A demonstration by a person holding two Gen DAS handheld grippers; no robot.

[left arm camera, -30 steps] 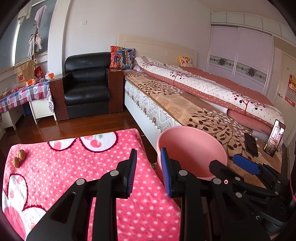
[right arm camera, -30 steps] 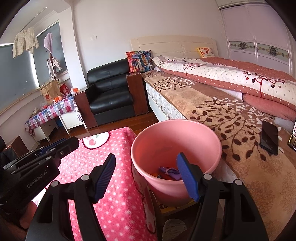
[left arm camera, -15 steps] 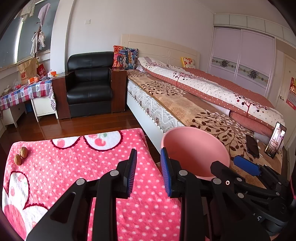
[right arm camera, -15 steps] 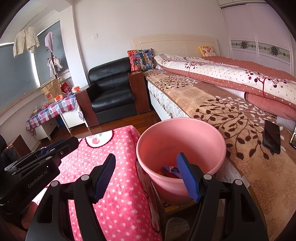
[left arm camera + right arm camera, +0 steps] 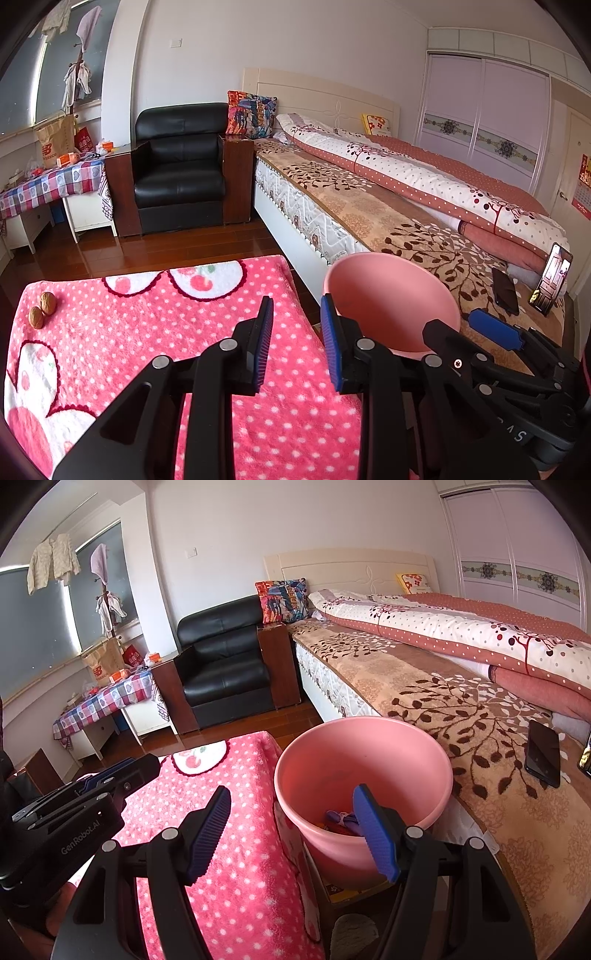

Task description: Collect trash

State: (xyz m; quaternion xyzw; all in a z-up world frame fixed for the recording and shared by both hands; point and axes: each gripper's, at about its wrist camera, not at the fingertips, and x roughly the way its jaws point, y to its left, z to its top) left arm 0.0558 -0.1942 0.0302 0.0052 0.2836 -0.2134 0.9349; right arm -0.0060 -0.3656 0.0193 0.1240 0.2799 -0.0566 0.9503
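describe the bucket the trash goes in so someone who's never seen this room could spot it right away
Start at the big bed with its brown leaf-print cover. In the gap between the bed's near side and the low table under a pink polka-dot blanket stands a round pink plastic bucket. It is the only open container there, plain pink with no pattern, and some purple and red scraps lie at its bottom.
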